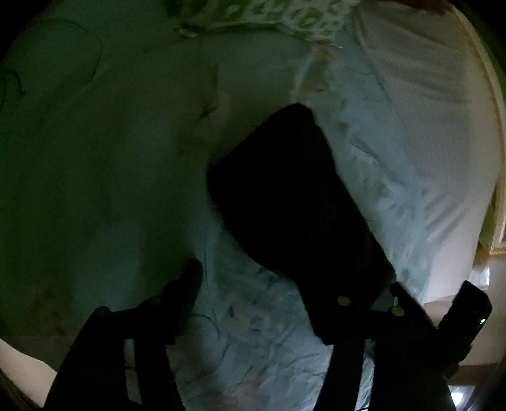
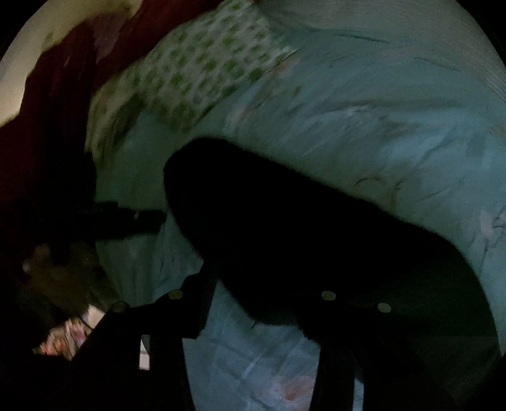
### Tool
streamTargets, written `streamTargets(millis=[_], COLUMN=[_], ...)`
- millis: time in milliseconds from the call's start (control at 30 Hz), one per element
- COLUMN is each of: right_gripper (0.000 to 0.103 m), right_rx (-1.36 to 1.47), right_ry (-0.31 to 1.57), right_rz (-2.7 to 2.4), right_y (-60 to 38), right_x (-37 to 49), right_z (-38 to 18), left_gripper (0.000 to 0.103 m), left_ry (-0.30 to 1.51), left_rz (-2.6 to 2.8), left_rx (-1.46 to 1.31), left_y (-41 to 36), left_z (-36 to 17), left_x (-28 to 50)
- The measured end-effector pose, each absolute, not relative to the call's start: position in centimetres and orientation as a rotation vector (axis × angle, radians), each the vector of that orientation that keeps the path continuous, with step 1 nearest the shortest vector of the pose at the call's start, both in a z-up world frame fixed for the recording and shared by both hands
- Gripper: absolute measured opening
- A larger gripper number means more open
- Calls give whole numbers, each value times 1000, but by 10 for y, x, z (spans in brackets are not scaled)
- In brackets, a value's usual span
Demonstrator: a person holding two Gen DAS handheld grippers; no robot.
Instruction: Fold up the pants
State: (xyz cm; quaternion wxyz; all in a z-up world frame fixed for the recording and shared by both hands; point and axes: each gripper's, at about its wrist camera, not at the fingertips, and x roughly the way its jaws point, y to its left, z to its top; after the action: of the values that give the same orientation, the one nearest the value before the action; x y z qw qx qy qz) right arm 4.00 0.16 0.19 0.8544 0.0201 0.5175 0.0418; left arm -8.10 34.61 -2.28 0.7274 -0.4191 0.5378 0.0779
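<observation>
The pants (image 1: 294, 202) are a black folded bundle lying on a pale blue bedsheet (image 1: 253, 332); they also show in the right wrist view (image 2: 300, 227). My left gripper (image 1: 284, 294) is open: its left finger stands apart over the sheet, its right finger is at the bundle's near end. My right gripper (image 2: 265, 284) is open too, its left finger beside the bundle and its right finger hidden against the black cloth. The scene is very dark.
A green-and-white patterned pillow (image 2: 202, 69) lies at the head of the bed, also seen in the left wrist view (image 1: 268, 15). A white textured cover (image 1: 427, 104) lies to the right. Dark red fabric (image 2: 57, 110) hangs at the left.
</observation>
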Motion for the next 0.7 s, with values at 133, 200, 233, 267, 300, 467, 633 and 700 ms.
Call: streamTargets(millis=[133,200,233,267,300,467,633,700], right_gripper=[45,45,45,45,45,45,45,45], right_rx=[115,134,138,140,143,167,106,100], right_ry=[1032,1009,1002,998,995,1044,1184,1216], right_rz=[19,-13,-30,-47,-61,-89,-73,-61], right_y=[-25,-37,-43,-48,-54,-79,-86,-86], right_x=[56,67,72,78,84,111,125,128], right_z=[22,30,33,35,37,30,1,-7], left_gripper=[69,74,78,82,82,82,82,82], left_ry=[1217,1219,1225,1230,1234,1309,1293,1263], left_rz=[172,163,160,159,160,218,171,146], left_rx=[-959,-997,-1019,-1031,-1048,-995,-1124,-1128], left_y=[353,355,356,356,356,354,351,350], left_z=[-28,-29,-31,-32,-33,-40,-39,-27], left_x=[-71,-65,-61,-59,-54,-39,-50,-54])
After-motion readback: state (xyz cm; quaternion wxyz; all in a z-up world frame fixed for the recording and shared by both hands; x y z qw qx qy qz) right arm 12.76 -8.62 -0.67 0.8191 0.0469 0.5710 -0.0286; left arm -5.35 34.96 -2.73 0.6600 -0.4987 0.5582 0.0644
